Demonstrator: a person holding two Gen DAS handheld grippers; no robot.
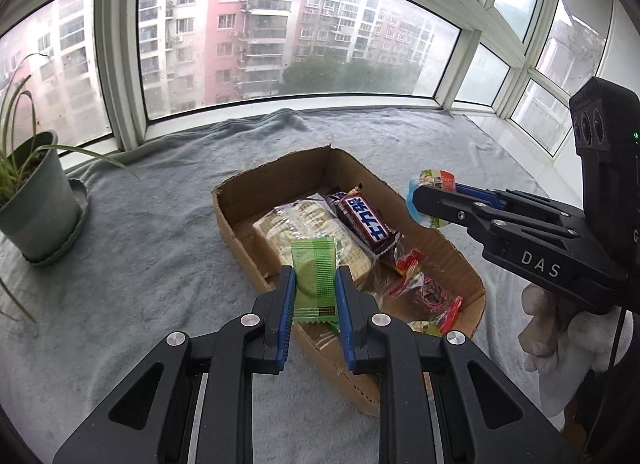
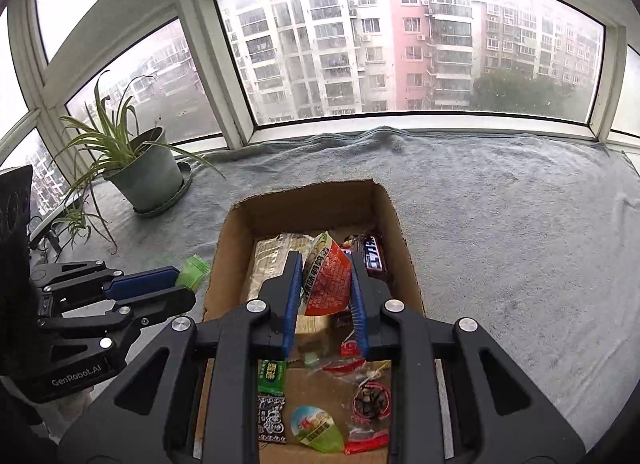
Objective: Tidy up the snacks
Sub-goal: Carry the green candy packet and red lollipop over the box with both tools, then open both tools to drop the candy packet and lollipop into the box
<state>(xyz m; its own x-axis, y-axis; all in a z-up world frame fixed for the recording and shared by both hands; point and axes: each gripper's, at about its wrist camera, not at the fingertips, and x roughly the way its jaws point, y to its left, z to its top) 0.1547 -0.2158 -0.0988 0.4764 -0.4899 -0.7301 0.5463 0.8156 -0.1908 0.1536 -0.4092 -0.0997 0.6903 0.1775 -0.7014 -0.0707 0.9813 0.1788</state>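
- Two snacks are in the jaws at this moment: the left gripper is clamped narrow on a green packet, and the right gripper is pinched tight on an orange-lidded jelly cup.
- Both held snacks hang above or close by the cardboard box: in the right wrist view the cup sits over the box's middle, while the green packet hangs just outside the box's left wall. Neither has been let go.
- Beneath and ahead of the jaws, the box already holds several snacks: a clear pack of crackers, a dark chocolate bar, red-ended candy wrappers, a second jelly cup and a green-and-black sachet.
- By my judgement the task is well along: most snacks are in, and dropping these two looks like the remaining work.
- Further out, the grey cloth over the tabletop shows no loose snacks, and a potted plant stands well to the left by the window.
- Hidden or unclear: the near end of the box is cut off by the gripper bodies, so anything there cannot be counted; the tabletop behind the cameras is out of view; the labels are too small to read surely; only a gloved hand of the person shows.
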